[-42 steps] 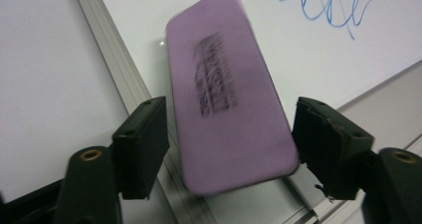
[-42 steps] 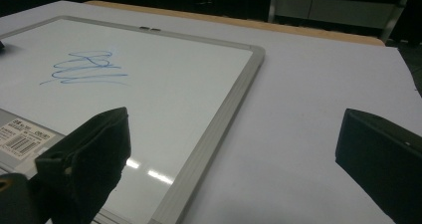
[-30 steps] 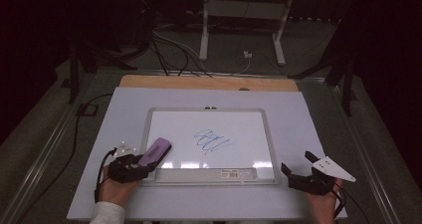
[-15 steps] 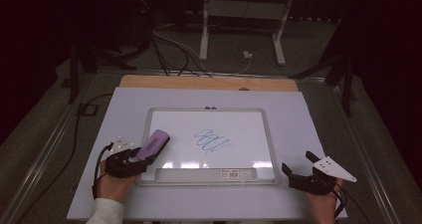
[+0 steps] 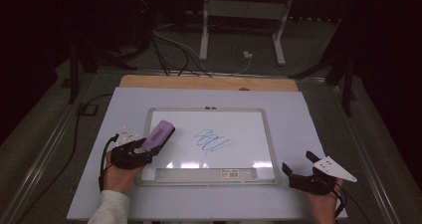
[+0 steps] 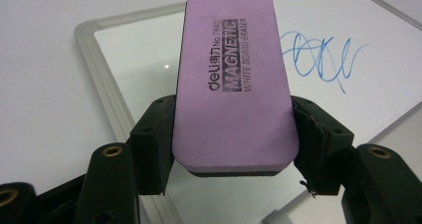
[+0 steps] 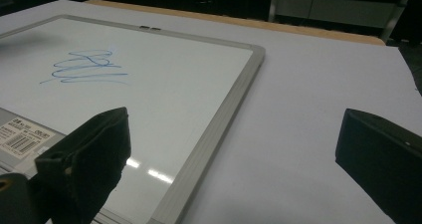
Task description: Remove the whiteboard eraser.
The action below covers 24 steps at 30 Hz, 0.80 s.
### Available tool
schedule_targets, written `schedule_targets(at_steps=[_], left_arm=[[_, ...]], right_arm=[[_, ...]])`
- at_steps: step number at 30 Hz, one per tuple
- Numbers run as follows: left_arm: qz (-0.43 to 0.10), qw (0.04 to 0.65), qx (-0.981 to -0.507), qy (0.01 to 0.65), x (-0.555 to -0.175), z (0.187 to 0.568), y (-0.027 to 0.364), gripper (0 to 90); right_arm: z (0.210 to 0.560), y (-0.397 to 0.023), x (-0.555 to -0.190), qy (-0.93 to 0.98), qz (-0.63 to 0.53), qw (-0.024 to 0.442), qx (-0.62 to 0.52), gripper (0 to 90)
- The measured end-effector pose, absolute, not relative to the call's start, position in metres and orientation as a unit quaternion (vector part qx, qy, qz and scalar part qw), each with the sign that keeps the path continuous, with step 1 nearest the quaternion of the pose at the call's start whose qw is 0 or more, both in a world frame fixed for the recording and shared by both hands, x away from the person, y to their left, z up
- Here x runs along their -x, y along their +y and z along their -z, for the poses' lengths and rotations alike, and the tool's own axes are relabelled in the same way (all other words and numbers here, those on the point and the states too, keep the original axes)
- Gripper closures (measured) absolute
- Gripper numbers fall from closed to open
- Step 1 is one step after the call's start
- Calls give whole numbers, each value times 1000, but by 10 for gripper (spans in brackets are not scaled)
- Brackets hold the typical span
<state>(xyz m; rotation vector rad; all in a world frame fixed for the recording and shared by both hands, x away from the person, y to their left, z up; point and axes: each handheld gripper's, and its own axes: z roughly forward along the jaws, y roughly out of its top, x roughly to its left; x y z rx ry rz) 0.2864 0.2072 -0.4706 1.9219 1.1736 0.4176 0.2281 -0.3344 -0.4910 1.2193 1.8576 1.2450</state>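
Note:
A silver-framed whiteboard (image 5: 271, 149) lies on the white table, with a blue scribble (image 5: 211, 141) near its middle. My left gripper (image 5: 148, 149) is shut on a purple magnetic board eraser (image 5: 160, 134), held above the board's left edge. In the left gripper view the eraser (image 6: 233, 79) sits lengthwise between both jaws, its printed face up, with the scribble (image 6: 318, 55) beyond it to the right. My right gripper (image 5: 297, 170) rests by the board's lower right corner, open and empty. In the right gripper view the whiteboard (image 7: 234, 97) and the scribble (image 7: 84, 67) lie to the left of the open jaws (image 7: 234, 159).
The table (image 5: 308, 114) has a wooden strip (image 5: 209, 82) along its far edge. Cables (image 5: 169, 45) and a white stand (image 5: 241, 30) sit on the dark floor behind. A cable (image 5: 79, 129) trails off the table's left side.
My left gripper has risen and moved a little toward the scribble, carrying the eraser over the board's left edge. The right gripper has stayed put.

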Motion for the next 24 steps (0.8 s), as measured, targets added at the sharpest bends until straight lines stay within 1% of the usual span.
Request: schedule_targets(at_steps=[24], left_arm=[[-175,415,-769,453,-306,470,193,412]], right_arm=[[491,-334,-228,697,-467,292,-458,12]])
